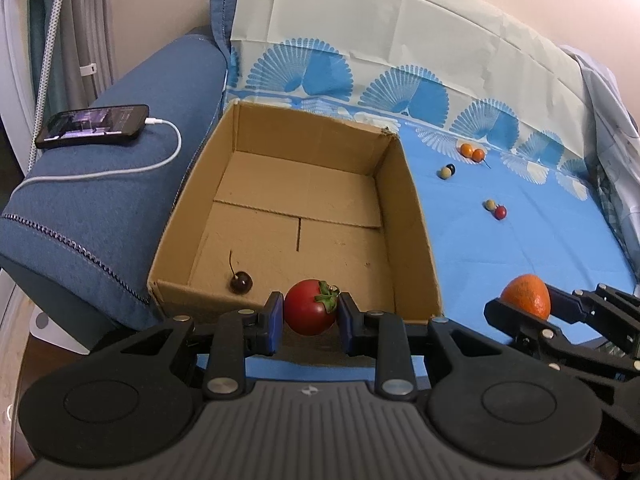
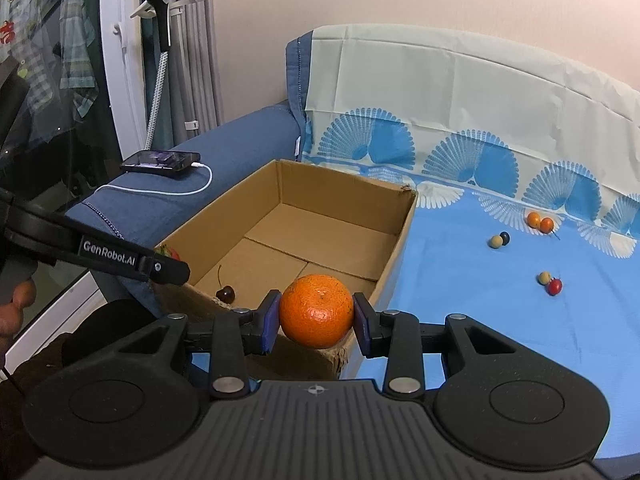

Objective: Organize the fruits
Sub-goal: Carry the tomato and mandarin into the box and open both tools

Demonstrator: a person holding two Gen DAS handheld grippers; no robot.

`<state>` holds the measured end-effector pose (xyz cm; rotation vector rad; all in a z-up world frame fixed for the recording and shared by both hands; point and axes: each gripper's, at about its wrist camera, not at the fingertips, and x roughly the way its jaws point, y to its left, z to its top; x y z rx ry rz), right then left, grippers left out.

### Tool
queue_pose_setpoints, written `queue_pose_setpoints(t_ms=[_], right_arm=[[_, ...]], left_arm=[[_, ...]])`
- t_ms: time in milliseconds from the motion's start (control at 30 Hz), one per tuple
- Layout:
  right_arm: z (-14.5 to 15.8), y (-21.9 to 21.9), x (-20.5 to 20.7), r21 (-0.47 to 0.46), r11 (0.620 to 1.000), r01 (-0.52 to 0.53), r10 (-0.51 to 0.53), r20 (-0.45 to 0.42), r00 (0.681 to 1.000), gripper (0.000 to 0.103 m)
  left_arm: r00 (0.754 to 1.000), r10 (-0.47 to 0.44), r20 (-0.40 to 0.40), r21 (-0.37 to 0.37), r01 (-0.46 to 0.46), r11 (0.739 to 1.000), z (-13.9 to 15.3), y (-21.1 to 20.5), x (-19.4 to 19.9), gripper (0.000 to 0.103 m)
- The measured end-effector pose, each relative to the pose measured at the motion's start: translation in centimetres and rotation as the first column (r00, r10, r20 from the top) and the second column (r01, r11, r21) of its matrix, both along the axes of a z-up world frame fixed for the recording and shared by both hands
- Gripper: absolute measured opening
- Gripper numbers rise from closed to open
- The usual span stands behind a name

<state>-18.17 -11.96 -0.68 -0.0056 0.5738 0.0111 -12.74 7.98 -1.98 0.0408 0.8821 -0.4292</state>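
Note:
My left gripper [image 1: 310,314] is shut on a red tomato [image 1: 308,306] with a green stalk, held over the near wall of an open cardboard box [image 1: 412,216]. My right gripper [image 2: 316,316] is shut on an orange [image 2: 316,310] above the box's near right corner [image 2: 394,268]; the orange also shows at the right of the left wrist view [image 1: 526,294]. A dark cherry [image 1: 241,282] with a stem lies inside the box near its front wall, also in the right wrist view [image 2: 225,294].
Small fruits lie in pairs on the blue cloth [image 1: 500,264] right of the box: two orange ones [image 1: 471,151], a beige and a dark one [image 1: 447,171], a beige and a red one [image 1: 496,209]. A phone [image 1: 94,125] on a white cable rests on the blue armrest left.

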Motion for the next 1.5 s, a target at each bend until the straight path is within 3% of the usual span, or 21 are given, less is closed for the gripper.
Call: queue_pose_setpoints(t_ms=[567,1500], right_arm=[[-1.4,0.0,5.1,0.001,1.000,-0.021,0.021,-0.051,0.998,0.039],[-7.7,0.5,14.0,-0.024,0.996,-0.086,0.079,-0.202,0.976,0.039]], left_arm=[[1.000,0.002,-0.008,0.018,-0.002,1.000,-1.2,-1.3,5.0,0.032],[0.990,-0.015,-0.140,0.141,0.035,0.989,-9.1,-4.6,13.1,0.032]])
